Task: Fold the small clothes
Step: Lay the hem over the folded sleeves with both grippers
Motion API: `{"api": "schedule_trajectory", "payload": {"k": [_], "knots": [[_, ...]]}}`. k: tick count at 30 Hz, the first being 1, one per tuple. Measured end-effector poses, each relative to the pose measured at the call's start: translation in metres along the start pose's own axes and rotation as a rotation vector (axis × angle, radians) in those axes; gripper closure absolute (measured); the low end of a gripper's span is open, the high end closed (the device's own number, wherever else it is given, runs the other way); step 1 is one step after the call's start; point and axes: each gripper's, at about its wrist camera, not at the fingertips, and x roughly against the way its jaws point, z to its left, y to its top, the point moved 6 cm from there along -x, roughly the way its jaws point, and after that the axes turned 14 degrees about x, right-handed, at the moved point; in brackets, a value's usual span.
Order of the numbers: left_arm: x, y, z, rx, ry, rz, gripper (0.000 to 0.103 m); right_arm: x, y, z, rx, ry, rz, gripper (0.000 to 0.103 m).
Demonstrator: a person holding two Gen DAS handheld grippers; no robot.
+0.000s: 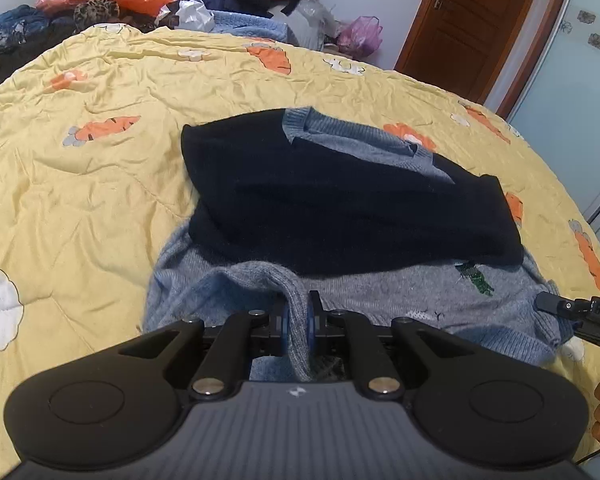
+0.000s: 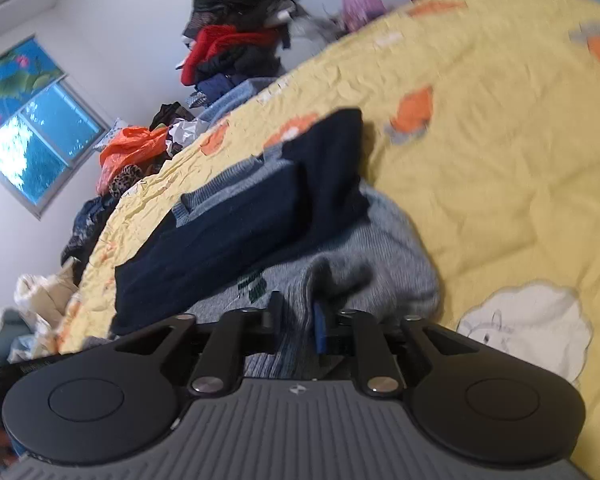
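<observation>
- Sweater, grey and navy, lies on the yellow quilt straight ahead of us in the left wrist view, long axis running left to right; our left gripper pinches its near hem, which hides the pads.
- Right wrist view, blurred: our right gripper straddles the hem's other end, jaws partly spread; we can't tell whether they press on it.

Yellow carrot-print quilt on the bed, a grey-and-navy knit sweater spread directly upon it
</observation>
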Motion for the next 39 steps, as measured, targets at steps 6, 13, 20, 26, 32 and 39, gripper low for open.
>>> {"api": "schedule_trajectory", "payload": {"k": [6, 13, 20, 26, 32, 39], "knots": [[0.010, 0.006, -0.001, 0.011, -0.018, -0.029, 0.095, 0.004, -0.005, 0.012, 0.081, -0.023, 0.025, 0.082], [0.038, 0.022, -0.009, 0.019, -0.055, -0.094, 0.095, 0.036, 0.029, 0.029, 0.006, 0.135, -0.094, 0.083], [0.050, 0.061, -0.023, 0.029, -0.073, -0.154, 0.095, 0.030, 0.069, 0.039, 0.003, 0.156, -0.143, 0.083], [0.042, 0.078, -0.024, 0.046, -0.051, -0.162, 0.095, 0.019, 0.079, 0.032, -0.040, 0.148, -0.152, 0.083], [0.038, 0.094, -0.022, 0.067, -0.034, -0.182, 0.095, 0.019, 0.095, 0.030, -0.055, 0.149, -0.187, 0.083], [0.031, 0.110, -0.016, 0.103, -0.018, -0.192, 0.095, 0.015, 0.114, 0.025, -0.076, 0.135, -0.232, 0.083]]}}
